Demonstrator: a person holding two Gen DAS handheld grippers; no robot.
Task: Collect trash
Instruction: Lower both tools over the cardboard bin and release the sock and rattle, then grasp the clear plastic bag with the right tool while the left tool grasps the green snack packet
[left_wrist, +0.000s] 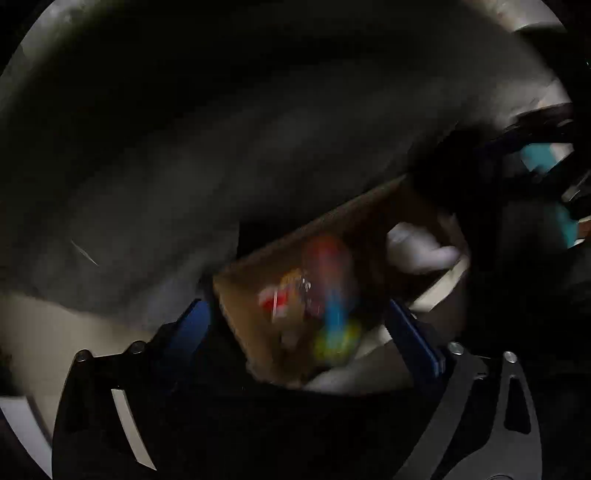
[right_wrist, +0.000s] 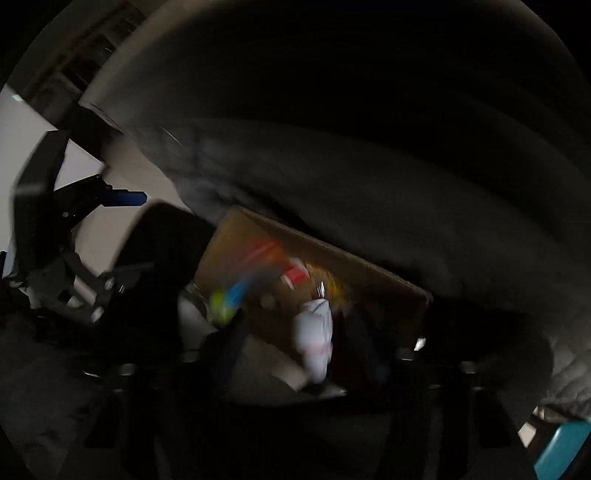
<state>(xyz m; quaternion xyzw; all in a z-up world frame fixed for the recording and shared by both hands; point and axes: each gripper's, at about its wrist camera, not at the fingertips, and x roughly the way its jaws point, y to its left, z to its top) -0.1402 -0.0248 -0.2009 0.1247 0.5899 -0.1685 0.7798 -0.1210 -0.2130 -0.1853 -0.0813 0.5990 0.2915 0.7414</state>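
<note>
Wrappers (left_wrist: 325, 295) lie in a cardboard box (left_wrist: 240, 295) beneath both grippers' fingers.

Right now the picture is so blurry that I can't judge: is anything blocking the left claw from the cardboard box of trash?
Nothing visible does. The left claw stands open right above the cardboard box, whose open top shows colourful wrappers inside. Blur hides finer detail.

A broad dark grey mass (left_wrist: 221, 155), soft-looking and folded, is filling the upper half of the left wrist view and is arching across the top and right of the right wrist view (right_wrist: 406, 184). A pale surface (left_wrist: 48, 325) is showing at lower left of the left view. A teal object (right_wrist: 561, 446), too blurred to identify, is sitting at lower right.
</note>
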